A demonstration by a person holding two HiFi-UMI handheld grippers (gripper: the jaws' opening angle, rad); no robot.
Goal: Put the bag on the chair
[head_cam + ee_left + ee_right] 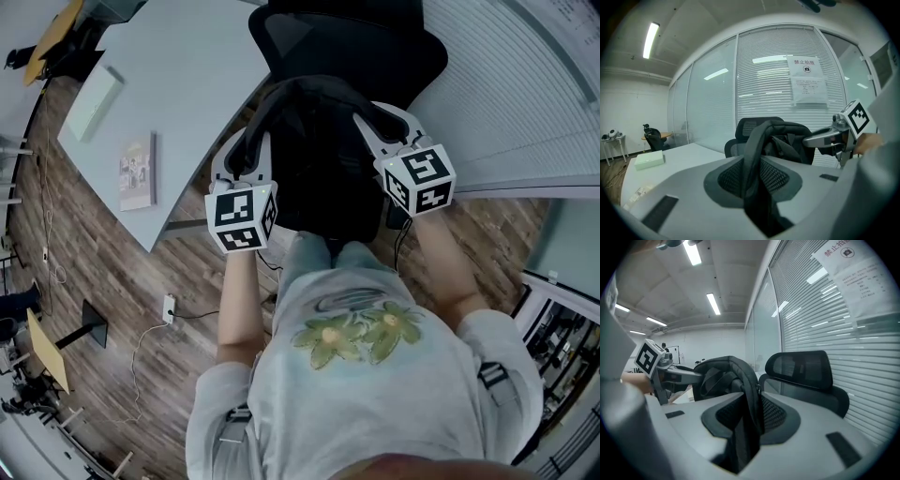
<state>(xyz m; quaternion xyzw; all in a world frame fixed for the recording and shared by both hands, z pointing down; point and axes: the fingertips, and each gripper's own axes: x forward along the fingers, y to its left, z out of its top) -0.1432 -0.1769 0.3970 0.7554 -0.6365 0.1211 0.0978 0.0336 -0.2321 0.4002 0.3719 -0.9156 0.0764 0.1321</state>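
Note:
In the head view a black bag (314, 150) hangs between both grippers, just in front of a black office chair (347, 42). My left gripper (248, 155) is shut on the bag's left strap, and my right gripper (377, 122) is shut on the right strap. In the left gripper view the strap (752, 154) runs up between the jaws, with the bag (787, 143), the chair's headrest (747, 126) and the right gripper (832, 136) beyond. The right gripper view shows its strap (750, 399) pinched between the jaws, the bag (719, 373) at left and the chair (801, 371) at right.
A pale grey table (178, 56) stands to the left of the chair, carrying a white box (94, 103) and a booklet (138, 173). A blind-covered glass wall (525, 94) lies to the right. A power strip and cable (169, 307) lie on the wooden floor.

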